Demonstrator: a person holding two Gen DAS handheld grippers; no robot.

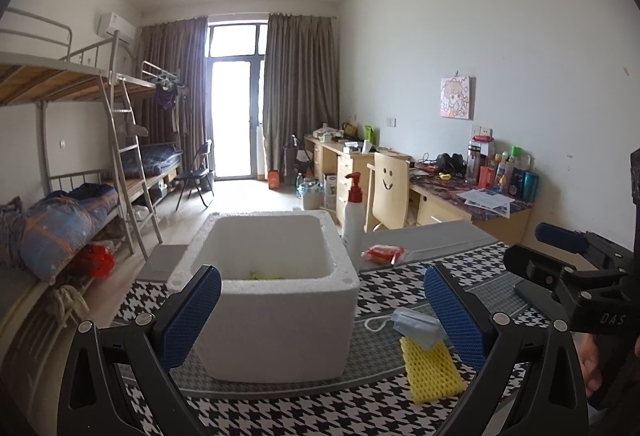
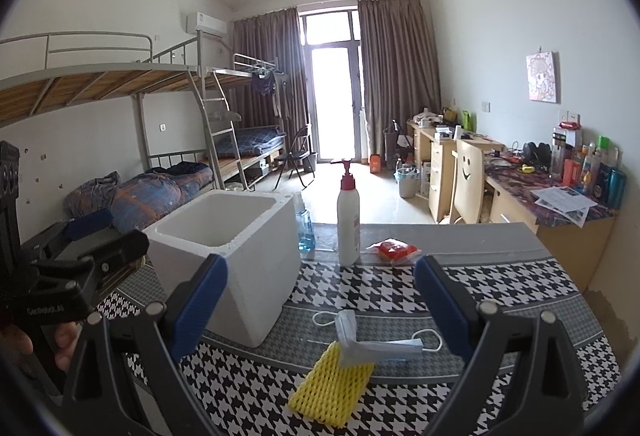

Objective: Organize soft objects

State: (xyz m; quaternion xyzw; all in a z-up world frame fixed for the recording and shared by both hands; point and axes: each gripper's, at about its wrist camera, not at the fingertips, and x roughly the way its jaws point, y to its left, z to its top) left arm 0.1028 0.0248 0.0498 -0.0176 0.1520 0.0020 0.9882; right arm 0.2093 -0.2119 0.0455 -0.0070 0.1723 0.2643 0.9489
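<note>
A white foam box (image 1: 276,300) (image 2: 236,256) stands open on the houndstooth tablecloth (image 1: 320,412); something green lies at its bottom (image 1: 260,276). A yellow foam net sleeve (image 1: 430,370) (image 2: 330,386) lies on the cloth with a blue face mask (image 1: 416,326) (image 2: 376,342) resting partly on it. A red packet (image 1: 384,254) (image 2: 396,250) lies farther back. My left gripper (image 1: 320,316) is open and empty, in front of the box. My right gripper (image 2: 320,300) is open and empty, above the mask and sleeve; it also shows in the left wrist view (image 1: 560,260).
A white pump bottle (image 1: 354,224) (image 2: 348,216) stands behind the box. A blue spray bottle (image 2: 304,224) stands beside it. Bunk beds are to the left, desks and a chair (image 2: 468,180) to the right.
</note>
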